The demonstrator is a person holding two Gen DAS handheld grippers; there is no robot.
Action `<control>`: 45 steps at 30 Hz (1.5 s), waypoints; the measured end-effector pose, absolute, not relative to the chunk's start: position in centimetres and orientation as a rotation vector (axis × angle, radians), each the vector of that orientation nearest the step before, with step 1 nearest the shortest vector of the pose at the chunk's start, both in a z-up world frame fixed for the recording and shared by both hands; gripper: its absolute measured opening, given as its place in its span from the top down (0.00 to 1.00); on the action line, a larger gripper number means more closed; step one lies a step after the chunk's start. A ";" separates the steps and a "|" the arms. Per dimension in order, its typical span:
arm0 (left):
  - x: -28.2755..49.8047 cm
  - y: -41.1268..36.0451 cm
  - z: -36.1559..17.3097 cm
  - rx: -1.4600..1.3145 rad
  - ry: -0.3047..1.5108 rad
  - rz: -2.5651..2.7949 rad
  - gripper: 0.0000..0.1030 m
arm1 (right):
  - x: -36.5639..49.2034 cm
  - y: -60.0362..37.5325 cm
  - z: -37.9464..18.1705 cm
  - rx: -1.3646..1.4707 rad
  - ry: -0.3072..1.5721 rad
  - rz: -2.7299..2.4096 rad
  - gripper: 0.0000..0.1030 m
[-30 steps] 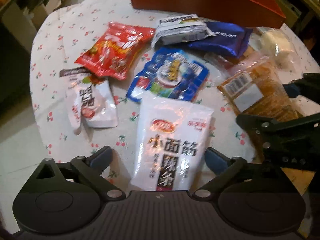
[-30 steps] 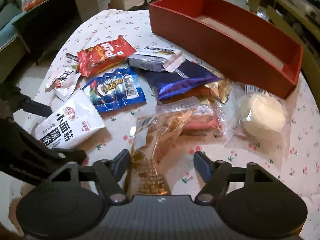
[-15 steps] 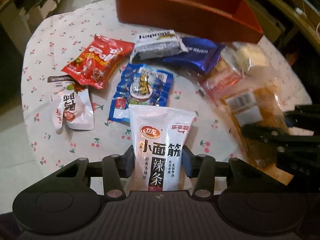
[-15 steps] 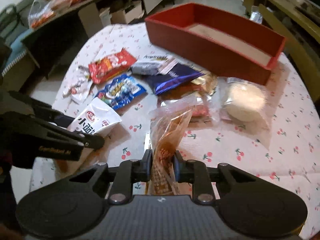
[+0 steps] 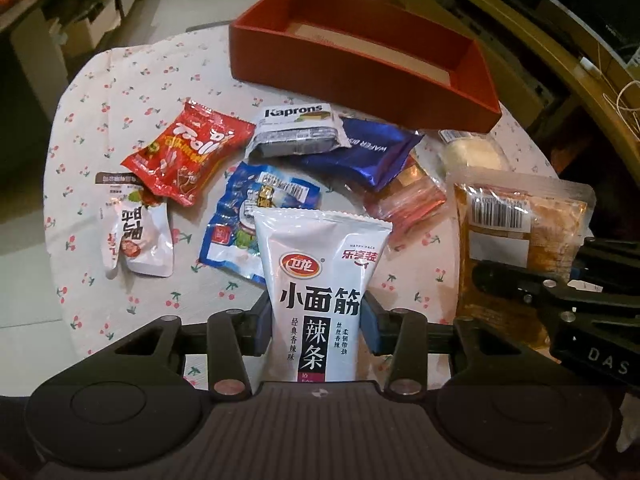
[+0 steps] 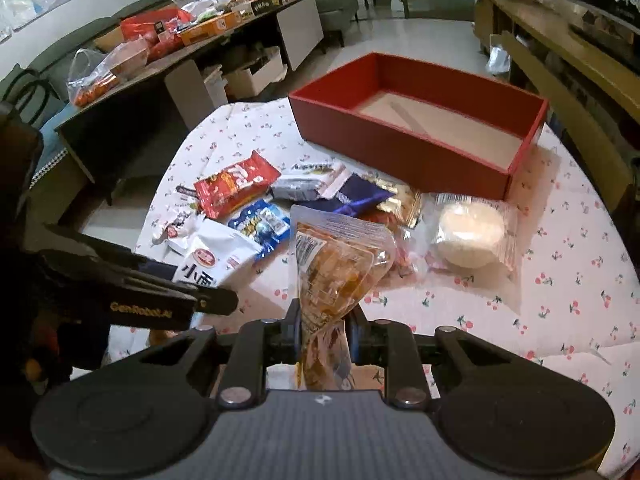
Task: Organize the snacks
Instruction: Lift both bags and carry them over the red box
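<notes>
Bench: cherry cloth [image 5: 132, 92], snacks scattered.
Left gripper [image 5: 318, 316]: squeezing white pack [image 5: 320, 264], lifted.
Right gripper [image 6: 322, 330]: squeezing orange bag [image 6: 336, 268], lifted.
Box [image 6: 404, 156]: red, empty, behind snacks.
Tip: carry both high over the pile, drop inside.

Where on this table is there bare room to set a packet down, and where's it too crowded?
The red box holds no snacks. Bare cloth lies right of the round white bun toward the table edge, and left of the red Roll packet. The middle is crowded, from that packet across the blue wafer pack to the bun.
</notes>
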State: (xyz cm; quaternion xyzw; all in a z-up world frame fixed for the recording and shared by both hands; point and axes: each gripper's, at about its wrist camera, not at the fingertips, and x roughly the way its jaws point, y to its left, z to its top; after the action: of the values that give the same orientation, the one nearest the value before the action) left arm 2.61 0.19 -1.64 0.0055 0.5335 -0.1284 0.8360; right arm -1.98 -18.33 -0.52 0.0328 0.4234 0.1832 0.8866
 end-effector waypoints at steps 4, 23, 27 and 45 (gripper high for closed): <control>2.9 -0.2 -0.3 0.008 1.100 -0.314 0.51 | -1.6 -18.7 0.9 0.104 0.830 0.380 0.64; 11.1 -4.1 3.5 -0.078 0.965 -0.437 0.51 | 5.9 -22.0 3.9 0.214 0.758 0.323 0.64; 12.8 -4.7 3.9 -0.096 0.956 -0.444 0.50 | 7.5 -22.5 4.4 0.225 0.748 0.309 0.64; 22.7 -6.4 3.7 -0.101 0.907 -0.379 0.53 | 18.8 -24.5 3.6 0.294 0.766 0.265 0.64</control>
State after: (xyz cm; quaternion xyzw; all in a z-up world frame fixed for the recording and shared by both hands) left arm 22.69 -6.40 3.73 -0.0483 0.4354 -0.1820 0.8803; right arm 18.85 -24.49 3.62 0.1424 0.3711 0.1284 0.9086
